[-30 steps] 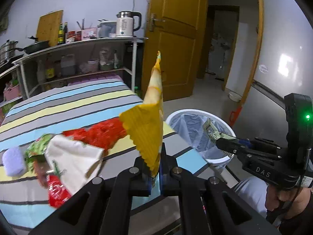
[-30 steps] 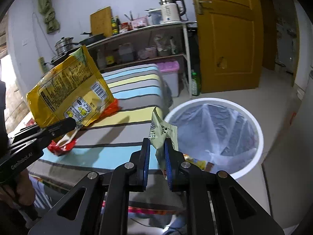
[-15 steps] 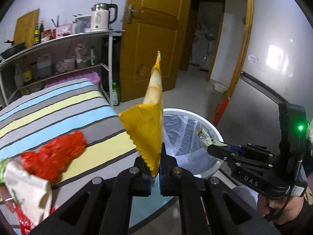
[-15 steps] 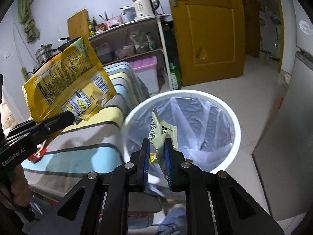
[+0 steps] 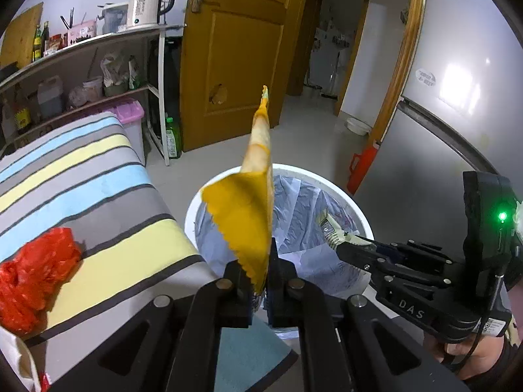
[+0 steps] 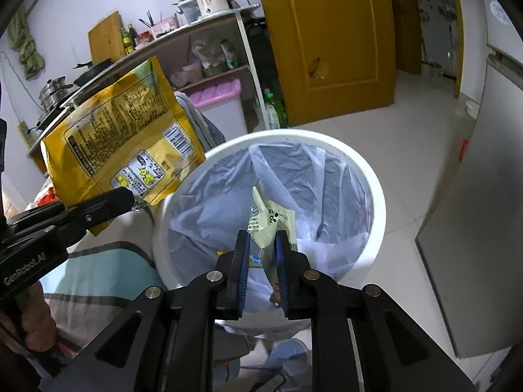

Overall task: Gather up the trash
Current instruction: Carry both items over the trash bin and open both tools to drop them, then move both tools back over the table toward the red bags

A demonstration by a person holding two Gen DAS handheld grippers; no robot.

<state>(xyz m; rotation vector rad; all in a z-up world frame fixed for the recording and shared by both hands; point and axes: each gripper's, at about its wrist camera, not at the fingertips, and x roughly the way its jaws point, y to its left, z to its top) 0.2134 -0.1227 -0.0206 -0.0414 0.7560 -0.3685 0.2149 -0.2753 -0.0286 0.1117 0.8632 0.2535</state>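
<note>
While both grippers are hanging over the round white plastic bin lined with a pale translucent bag (image 6: 376,196), I am watching one relation above all: which piece of trash is already standing over the bin's mouth. The right gripper (image 6: 261,245) is the one better placed. It is pointing steeply down into the opening, and the small pale green printed wrapper (image 6: 273,219) is sitting between its blue pads, its long axis running up and away from the fingertips, directly above the liner. Its jaws are parted a little around the wrapper; the left pad seems to be standing just clear of it, so I am judging the hold as loosening, though I cannot tell whether the right pad is touching it.

The left gripper (image 5: 260,277) is clamping the bottom serrated edge of the large yellow foil snack bag (image 6: 121,147), jaws nearly together on the thin film. The bag is standing upright from the fingers, edge-on in the left wrist view, broad and printed in the right wrist view. It is sitting at the bin's near-left rim, beside the striped blue, yellow and grey cloth-covered table (image 5: 98,202), not fully over the opening. I am judging it needs carrying further over the mouth before letting go.

A crumpled red plastic bag (image 5: 36,271) is lying on the table, waiting.
</note>
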